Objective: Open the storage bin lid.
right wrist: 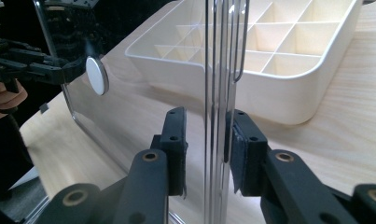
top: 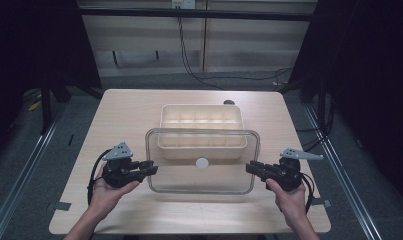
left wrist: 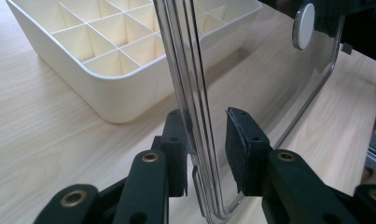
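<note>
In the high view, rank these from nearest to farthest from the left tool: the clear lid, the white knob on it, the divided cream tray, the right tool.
1. clear lid: its left edge sits between the jaws of the left tool.
2. white knob: mid-lid, to the right.
3. divided cream tray: behind the lid, toward the table's far side.
4. right tool: on the lid's opposite edge.

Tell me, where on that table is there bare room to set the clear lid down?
Bare wood lies along the near edge of the table, in front of the clear lid, and in strips left and right of the cream divided tray. The middle is crowded: the tray, with the lid half over it, gripped at each end by the left tongs and right tongs.
</note>
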{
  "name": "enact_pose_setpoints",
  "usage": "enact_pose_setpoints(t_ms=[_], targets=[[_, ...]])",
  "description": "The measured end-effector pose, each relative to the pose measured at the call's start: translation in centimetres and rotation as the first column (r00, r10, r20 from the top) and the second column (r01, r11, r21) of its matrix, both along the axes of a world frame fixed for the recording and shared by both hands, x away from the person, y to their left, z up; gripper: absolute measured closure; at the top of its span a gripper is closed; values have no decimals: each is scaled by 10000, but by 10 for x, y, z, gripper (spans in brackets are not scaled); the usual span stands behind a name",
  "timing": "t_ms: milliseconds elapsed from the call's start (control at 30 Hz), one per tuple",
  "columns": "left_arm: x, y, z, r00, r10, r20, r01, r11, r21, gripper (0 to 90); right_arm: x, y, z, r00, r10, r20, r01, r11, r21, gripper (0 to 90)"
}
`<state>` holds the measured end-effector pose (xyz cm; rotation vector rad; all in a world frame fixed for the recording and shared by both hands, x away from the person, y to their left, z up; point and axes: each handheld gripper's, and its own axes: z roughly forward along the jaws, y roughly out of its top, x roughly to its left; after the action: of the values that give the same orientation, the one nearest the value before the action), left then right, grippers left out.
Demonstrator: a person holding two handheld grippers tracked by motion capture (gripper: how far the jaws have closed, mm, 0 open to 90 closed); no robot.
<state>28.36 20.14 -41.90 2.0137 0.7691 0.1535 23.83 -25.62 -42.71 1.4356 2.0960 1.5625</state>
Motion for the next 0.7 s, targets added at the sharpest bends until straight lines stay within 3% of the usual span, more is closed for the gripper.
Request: enact_pose_setpoints(t_ms=[267, 700], targets=[[-4, 8, -5, 9998, 89, -184, -91, 9999, -66, 697, -8, 7, -5, 9996, 202, -182, -202, 9998, -17, 712], [-24, 9, -17, 9980, -275, -574, 302, 9985, 466, 706, -20, 9, -15, 9976, 374, -588, -380, 9992, -101, 707]])
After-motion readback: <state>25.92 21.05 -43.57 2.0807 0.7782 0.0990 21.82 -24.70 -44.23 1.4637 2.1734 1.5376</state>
